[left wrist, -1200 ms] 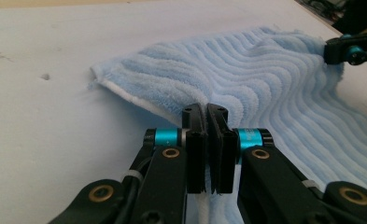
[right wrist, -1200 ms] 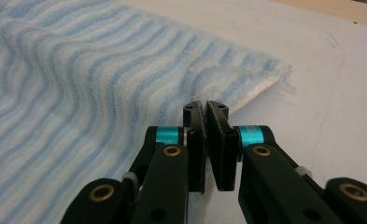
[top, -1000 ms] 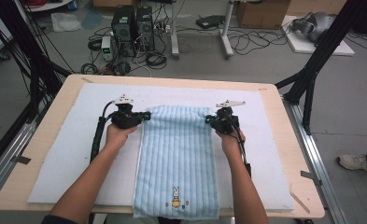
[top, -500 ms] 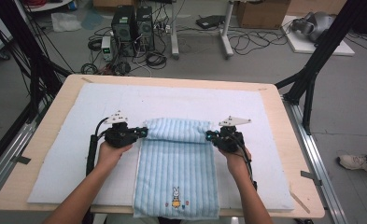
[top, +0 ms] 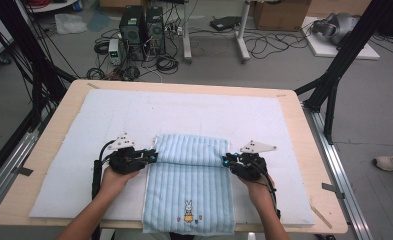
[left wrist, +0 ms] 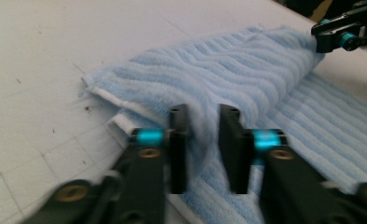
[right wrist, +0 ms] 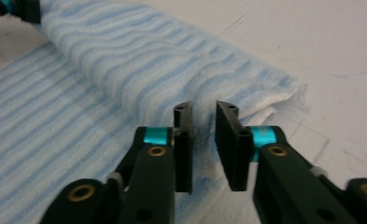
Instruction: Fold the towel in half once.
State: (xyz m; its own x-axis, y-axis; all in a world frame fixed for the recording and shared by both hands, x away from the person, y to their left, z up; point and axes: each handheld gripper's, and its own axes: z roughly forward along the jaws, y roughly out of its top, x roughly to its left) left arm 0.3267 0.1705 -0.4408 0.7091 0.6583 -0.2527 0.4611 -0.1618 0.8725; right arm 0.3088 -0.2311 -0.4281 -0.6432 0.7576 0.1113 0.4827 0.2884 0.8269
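A light blue striped towel [top: 189, 195] with a small rabbit picture lies on the pale mat, its far part folded back toward the person into a soft roll [top: 189, 149]. My left gripper [top: 151, 156] sits at the roll's left end and my right gripper [top: 226, 161] at its right end. In the left gripper view the jaws [left wrist: 203, 116] stand apart with towel [left wrist: 228, 70] fabric loose between them. The right gripper view shows its jaws [right wrist: 203, 109] parted over the towel [right wrist: 125, 60] in the same way. Both pairs of jaws have just been opening.
The pale foam mat [top: 84, 150] covers most of the wooden table [top: 311, 150]. The towel's near end hangs over the table's front edge. Black frame posts stand at both sides, with computers and cables on the floor behind.
Both hands drew the towel's far edge toward the person, folding it over the lower part. The jaws of both grippers, shut on the edge before, now stand apart.
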